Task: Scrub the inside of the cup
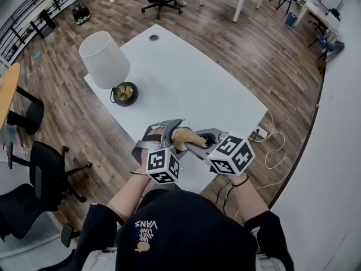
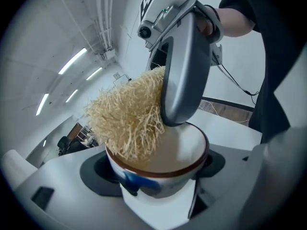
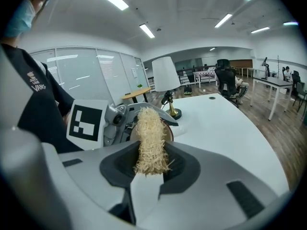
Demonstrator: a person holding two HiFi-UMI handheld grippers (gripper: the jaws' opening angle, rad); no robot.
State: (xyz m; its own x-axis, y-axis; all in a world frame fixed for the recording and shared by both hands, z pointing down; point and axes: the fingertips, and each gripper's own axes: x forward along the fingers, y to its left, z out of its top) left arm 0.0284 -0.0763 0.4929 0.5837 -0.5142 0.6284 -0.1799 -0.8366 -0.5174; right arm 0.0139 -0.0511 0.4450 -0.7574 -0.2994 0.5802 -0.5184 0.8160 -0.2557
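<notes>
A white cup (image 2: 163,169) with a brown rim and a blue mark sits clamped in my left gripper (image 2: 160,195). My right gripper (image 3: 149,169) is shut on a straw-coloured fibre scrubber (image 3: 150,140). The scrubber (image 2: 127,119) lies over the cup's far rim, partly inside its mouth. From the head camera both grippers meet over the table's near edge, left gripper (image 1: 163,151) beside right gripper (image 1: 217,148), with the scrubber (image 1: 187,138) between them. In the right gripper view the cup (image 3: 167,127) is mostly hidden behind the scrubber.
A white table (image 1: 186,89) carries a lamp (image 1: 107,64) with a white shade and brass base at its left. Black office chairs (image 1: 39,179) stand at the left. Cables and a power strip (image 1: 260,133) lie on the wooden floor at the right.
</notes>
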